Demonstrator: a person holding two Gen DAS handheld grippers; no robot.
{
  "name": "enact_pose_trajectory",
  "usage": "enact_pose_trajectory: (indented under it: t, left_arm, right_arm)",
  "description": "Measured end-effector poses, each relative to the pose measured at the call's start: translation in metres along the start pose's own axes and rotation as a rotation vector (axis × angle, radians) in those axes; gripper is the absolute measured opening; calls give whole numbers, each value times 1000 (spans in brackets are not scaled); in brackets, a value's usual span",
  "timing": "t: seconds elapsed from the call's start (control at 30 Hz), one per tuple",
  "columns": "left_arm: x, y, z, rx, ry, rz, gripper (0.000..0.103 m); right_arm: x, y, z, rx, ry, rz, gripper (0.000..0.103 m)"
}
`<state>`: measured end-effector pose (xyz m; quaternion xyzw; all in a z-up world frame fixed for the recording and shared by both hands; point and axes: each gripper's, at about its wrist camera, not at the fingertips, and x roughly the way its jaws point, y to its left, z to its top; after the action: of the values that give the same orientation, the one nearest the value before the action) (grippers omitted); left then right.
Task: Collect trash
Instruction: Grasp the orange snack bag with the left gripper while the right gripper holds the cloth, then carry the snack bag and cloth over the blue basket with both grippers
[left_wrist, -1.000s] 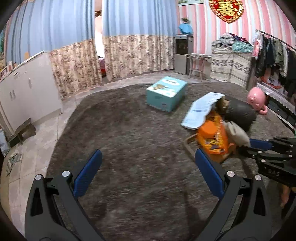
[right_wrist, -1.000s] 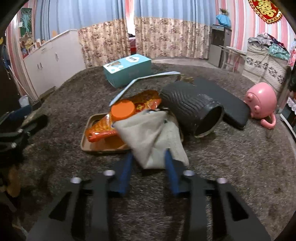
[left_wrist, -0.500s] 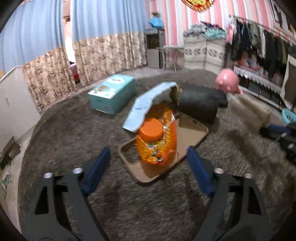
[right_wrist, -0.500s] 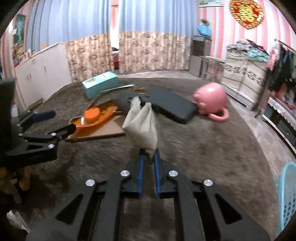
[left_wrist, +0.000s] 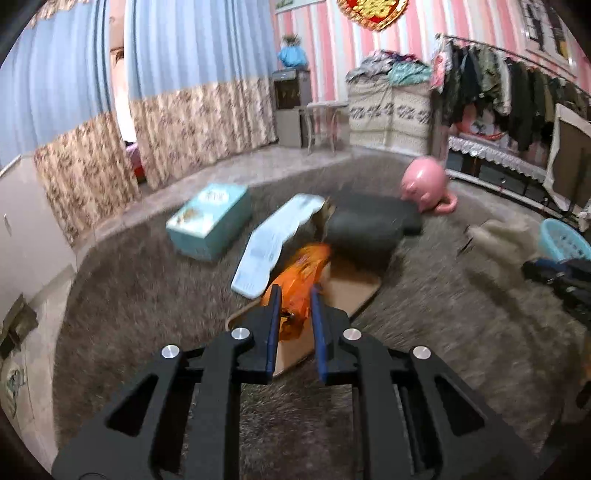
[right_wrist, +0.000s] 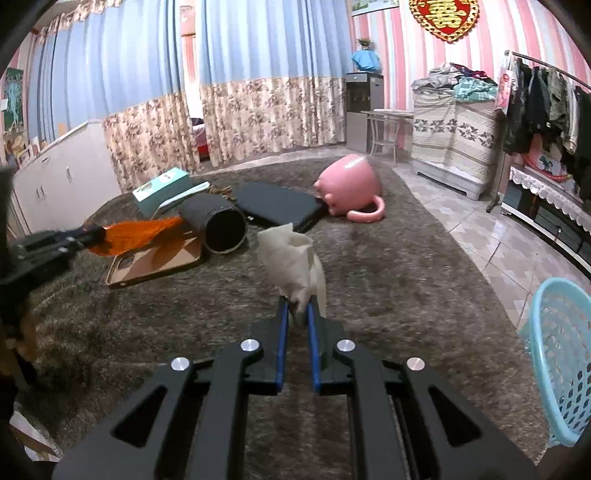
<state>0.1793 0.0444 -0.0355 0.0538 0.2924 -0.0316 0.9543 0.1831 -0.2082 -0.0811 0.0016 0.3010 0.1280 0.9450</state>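
My left gripper (left_wrist: 294, 295) is shut on an orange snack wrapper (left_wrist: 301, 280) and holds it just above a brown tray (left_wrist: 343, 288); the wrapper also shows in the right wrist view (right_wrist: 136, 230). My right gripper (right_wrist: 296, 304) is shut on a crumpled beige tissue (right_wrist: 291, 254), held up over the grey carpet; the tissue shows blurred in the left wrist view (left_wrist: 506, 236). A light blue basket (right_wrist: 561, 362) stands at the right on the tiled floor and also shows in the left wrist view (left_wrist: 563, 240).
On the carpet lie a teal box (left_wrist: 208, 221), a white flat package (left_wrist: 275, 243), a black cylinder on its side (right_wrist: 218, 223), a black flat case (right_wrist: 280, 206) and a tipped pink pig mug (right_wrist: 349, 186). A clothes rack (right_wrist: 546, 99) stands at the right.
My left gripper closed on the orange wrapper and lifted it off the tray. My right gripper swung right with the tissue, bringing the blue basket into view.
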Motion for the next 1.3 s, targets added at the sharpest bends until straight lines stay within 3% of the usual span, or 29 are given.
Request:
enact_pose_trajectory:
  t: [0.27, 0.57, 0.73, 0.97, 1.3]
  left_arm:
    - [-54, -20, 34, 45, -112, 0, 15]
    - [-67, -41, 39, 68, -121, -31, 15]
    - [-61, -67, 53, 53, -126, -102, 15]
    - [-50, -146, 66, 135, -158, -214, 15]
    - [-29, -261, 68, 237, -158, -389, 15]
  right_arm:
    - [-18, -24, 1, 53, -33, -28, 10]
    - [-47, -57, 3, 119, -89, -59, 10]
    - [-76, -82, 6, 135, -132, -125, 10]
    - [-116, -148, -4, 233, -176, -269, 10]
    - [-136, -234, -34, 361, -167, -468, 10]
